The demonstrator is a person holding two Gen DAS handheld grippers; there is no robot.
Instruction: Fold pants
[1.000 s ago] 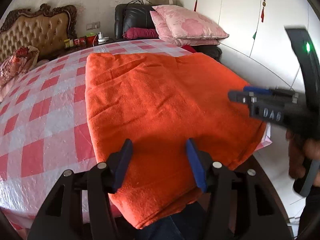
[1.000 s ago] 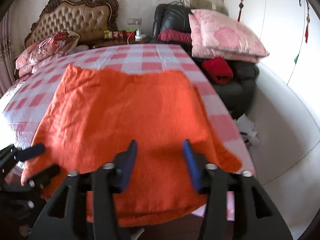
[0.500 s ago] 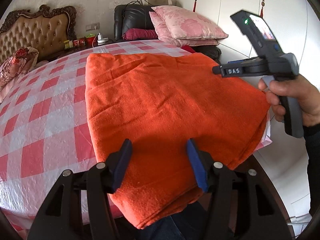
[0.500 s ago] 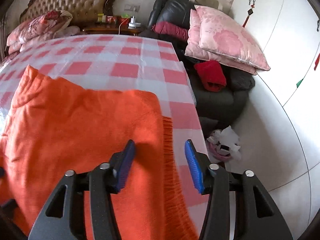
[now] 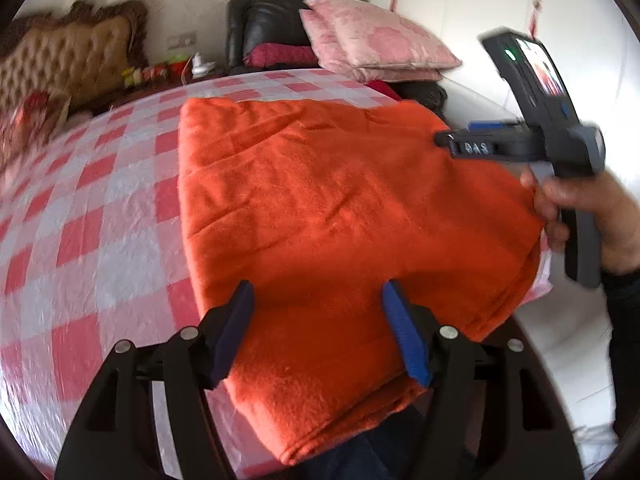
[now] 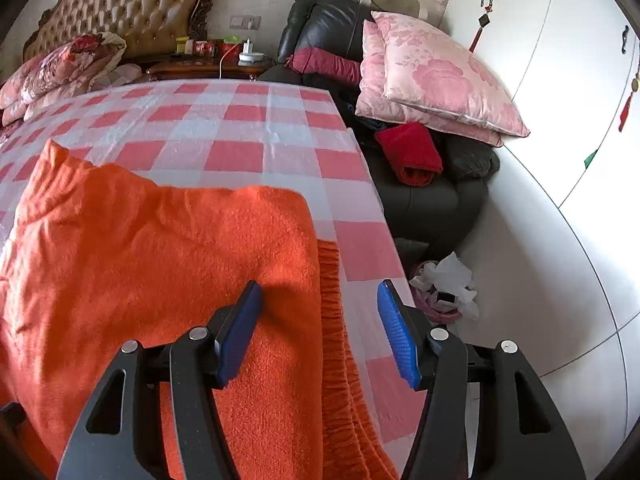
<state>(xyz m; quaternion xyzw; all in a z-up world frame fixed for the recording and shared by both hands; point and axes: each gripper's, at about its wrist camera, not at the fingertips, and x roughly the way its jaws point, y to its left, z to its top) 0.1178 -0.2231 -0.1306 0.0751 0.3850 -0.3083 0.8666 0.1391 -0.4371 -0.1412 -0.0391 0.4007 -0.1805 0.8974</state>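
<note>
The orange fleece pants (image 5: 320, 216) lie spread flat on the red-and-white checked table (image 5: 92, 248), their near edge hanging over the table's front. My left gripper (image 5: 318, 328) is open and empty, just above the pants' near left corner. My right gripper (image 6: 320, 328) is open and empty above the pants' (image 6: 140, 264) right edge, where layered ribbed hems show. The right gripper also shows in the left wrist view (image 5: 460, 136), held by a hand over the pants' far right side.
A black leather armchair (image 6: 420, 192) with pink pillows (image 6: 440, 80) and a red cloth stands past the table's right end. A carved headboard (image 6: 120, 8) and a cluttered nightstand stand at the back. White wardrobe doors (image 6: 580, 80) are at right. A pink waste bin with tissues (image 6: 440, 292) sits on the floor.
My right gripper has swung from the pants' near edge to their right side and moved farther along it. My left gripper has stayed in place, still open.
</note>
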